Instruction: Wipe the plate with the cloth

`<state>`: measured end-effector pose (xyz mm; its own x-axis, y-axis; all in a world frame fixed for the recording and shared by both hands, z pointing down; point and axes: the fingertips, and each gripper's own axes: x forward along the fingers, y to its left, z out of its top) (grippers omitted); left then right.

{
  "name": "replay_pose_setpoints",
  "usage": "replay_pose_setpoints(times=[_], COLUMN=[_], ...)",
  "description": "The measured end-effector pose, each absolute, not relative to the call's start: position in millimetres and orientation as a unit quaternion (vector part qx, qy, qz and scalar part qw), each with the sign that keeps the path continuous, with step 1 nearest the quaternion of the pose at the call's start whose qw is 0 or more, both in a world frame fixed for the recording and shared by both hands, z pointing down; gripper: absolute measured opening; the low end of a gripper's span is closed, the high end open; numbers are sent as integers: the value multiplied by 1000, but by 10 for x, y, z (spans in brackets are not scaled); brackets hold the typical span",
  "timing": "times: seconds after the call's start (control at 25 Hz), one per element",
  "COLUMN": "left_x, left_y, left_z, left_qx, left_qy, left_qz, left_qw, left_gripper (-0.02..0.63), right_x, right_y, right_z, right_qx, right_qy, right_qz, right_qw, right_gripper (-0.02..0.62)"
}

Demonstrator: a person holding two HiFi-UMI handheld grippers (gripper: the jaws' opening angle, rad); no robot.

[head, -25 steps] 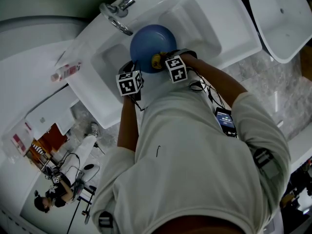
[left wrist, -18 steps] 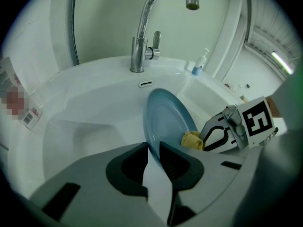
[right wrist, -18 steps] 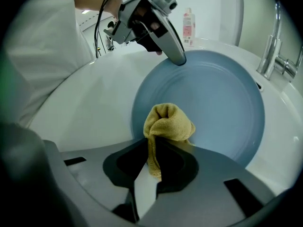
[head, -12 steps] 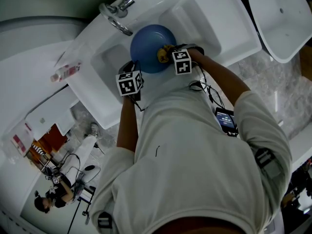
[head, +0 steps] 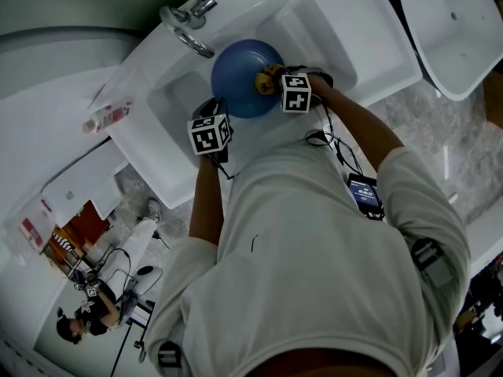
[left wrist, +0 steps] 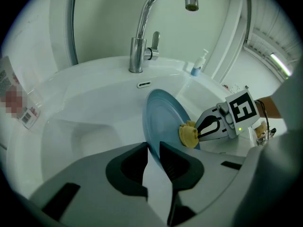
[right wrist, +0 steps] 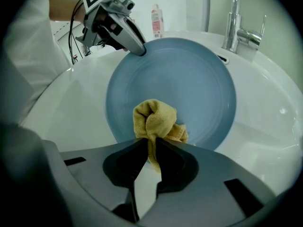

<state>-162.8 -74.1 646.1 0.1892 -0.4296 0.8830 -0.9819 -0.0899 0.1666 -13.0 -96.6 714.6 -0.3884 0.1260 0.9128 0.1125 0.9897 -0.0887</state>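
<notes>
A blue plate (head: 238,69) stands on edge in the white sink (head: 330,45). My left gripper (head: 223,110) is shut on its near rim, and the rim runs between the jaws (left wrist: 152,148) in the left gripper view. My right gripper (head: 273,82) is shut on a bunched yellow cloth (head: 265,78), which presses on the plate's face near its right edge. In the right gripper view the cloth (right wrist: 154,121) sits low on the plate (right wrist: 189,79), with the left gripper (right wrist: 140,49) at the upper left rim. The left gripper view shows the cloth (left wrist: 188,135) against the plate (left wrist: 163,119).
A chrome tap (head: 189,23) stands behind the plate at the basin's back edge. A soap bottle (head: 106,116) lies on the counter to the left. A second basin (head: 452,30) is at the far right. A phone (head: 364,195) hangs at the person's right side.
The right gripper has slid the cloth rightward and slightly up across the plate's face, and it has rolled a little. The left gripper and the plate have stayed in place.
</notes>
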Motion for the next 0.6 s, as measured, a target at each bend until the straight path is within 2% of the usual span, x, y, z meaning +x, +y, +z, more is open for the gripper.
replay_pose_setpoints(times=[0.4,0.6], left_x=[-1599,-1578], left_y=[-750,-764], left_z=[6448,6434], left_qx=[658,662], left_qy=[-538,-536], left_qz=[336,338], left_qw=[405,400], left_gripper=[92,94], right_x=[-127,-318], right_y=[-1480,-1728], right_z=[7164,7002], right_qx=[72,126], right_qy=[-841,-849], right_qz=[62,92], right_qw=[533,505], right_gripper=[51,51])
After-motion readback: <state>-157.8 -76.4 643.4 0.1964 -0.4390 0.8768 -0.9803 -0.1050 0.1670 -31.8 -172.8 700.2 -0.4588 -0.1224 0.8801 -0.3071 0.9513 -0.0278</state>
